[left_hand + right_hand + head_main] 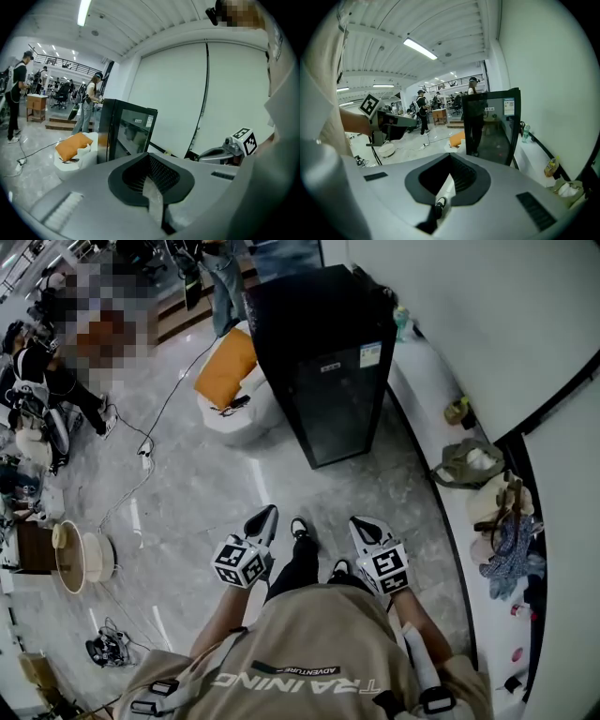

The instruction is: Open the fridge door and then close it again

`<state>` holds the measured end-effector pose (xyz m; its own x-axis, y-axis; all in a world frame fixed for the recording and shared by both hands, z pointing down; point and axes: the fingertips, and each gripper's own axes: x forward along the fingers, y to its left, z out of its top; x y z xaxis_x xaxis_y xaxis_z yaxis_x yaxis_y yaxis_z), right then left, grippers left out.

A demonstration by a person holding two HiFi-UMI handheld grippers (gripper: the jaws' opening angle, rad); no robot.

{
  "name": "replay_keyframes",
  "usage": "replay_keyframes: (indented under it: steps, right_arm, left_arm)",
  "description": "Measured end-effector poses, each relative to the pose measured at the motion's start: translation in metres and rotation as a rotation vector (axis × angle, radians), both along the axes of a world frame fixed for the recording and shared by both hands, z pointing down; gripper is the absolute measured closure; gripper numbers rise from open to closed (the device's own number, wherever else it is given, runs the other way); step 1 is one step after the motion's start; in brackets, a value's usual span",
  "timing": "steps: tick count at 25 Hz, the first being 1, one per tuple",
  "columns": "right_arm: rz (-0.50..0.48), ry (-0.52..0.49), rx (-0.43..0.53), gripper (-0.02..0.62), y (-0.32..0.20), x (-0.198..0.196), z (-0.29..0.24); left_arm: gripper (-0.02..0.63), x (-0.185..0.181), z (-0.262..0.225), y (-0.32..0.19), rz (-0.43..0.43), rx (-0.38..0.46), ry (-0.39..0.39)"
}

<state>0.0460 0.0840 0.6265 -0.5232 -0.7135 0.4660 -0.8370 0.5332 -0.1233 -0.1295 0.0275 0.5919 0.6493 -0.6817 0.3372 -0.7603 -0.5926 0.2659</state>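
Observation:
A black fridge [328,362] with a dark glass door stands against the white wall ahead of me, its door closed. It also shows in the left gripper view, the fridge [125,133], and in the right gripper view, the fridge [493,126]. My left gripper [266,515] and right gripper [362,525] hover low near my body, about a step short of the fridge and touching nothing. The jaws of each look shut with nothing held, as seen at the left gripper [150,159] and the right gripper [450,161].
A white pouf with an orange cushion [228,379] sits left of the fridge. A cable [142,454] runs over the marble floor. A white ledge [441,442] along the right wall carries bags [472,463] and clothes. Round stools [82,556] stand at the left, people farther back.

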Motion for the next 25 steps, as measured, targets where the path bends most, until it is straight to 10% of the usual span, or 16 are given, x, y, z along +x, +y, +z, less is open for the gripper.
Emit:
replay_keyframes:
  steps: [25]
  right_arm:
    - [0.191, 0.051, 0.077, 0.600, -0.194, -0.059, -0.027]
  left_arm:
    - [0.606, -0.045, 0.010, -0.197, 0.188, 0.028, 0.043]
